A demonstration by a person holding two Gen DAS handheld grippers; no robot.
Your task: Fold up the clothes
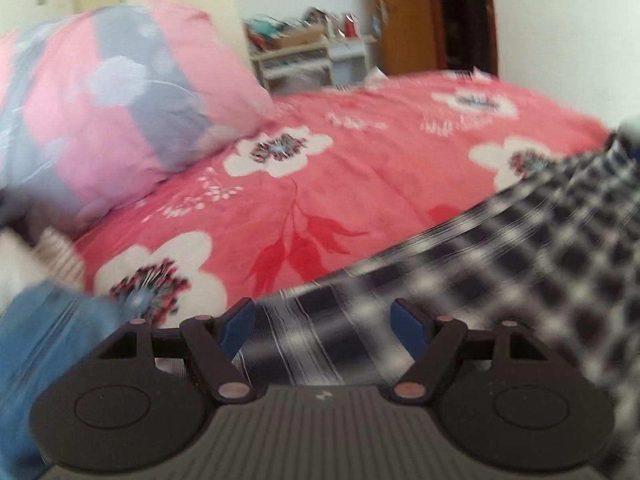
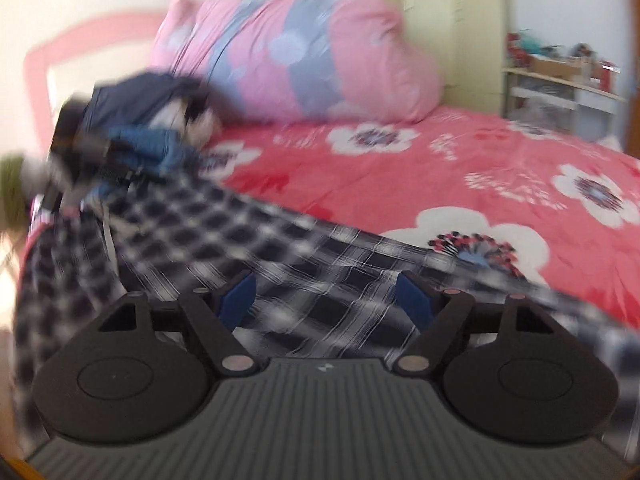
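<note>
A black-and-white plaid garment (image 1: 520, 260) lies spread over the red flowered bedcover (image 1: 360, 168), blurred by motion. It runs under and between the fingers of my left gripper (image 1: 322, 324), whose blue pads stand wide apart and do not press on it. In the right wrist view the same plaid garment (image 2: 280, 248) stretches from the left edge down to my right gripper (image 2: 326, 300). That gripper's pads are also wide apart, with cloth lying between them but not pinched. The garment's far end rises toward a dark blurred shape (image 2: 80, 148) that I cannot make out.
A pink and grey quilt bundle (image 2: 300, 60) sits at the head of the bed beside a pile of dark and blue clothes (image 2: 152, 120). Blue denim (image 1: 48, 340) lies at the left gripper's left. A cluttered shelf (image 1: 312, 52) and a wooden door (image 1: 404, 16) stand beyond the bed.
</note>
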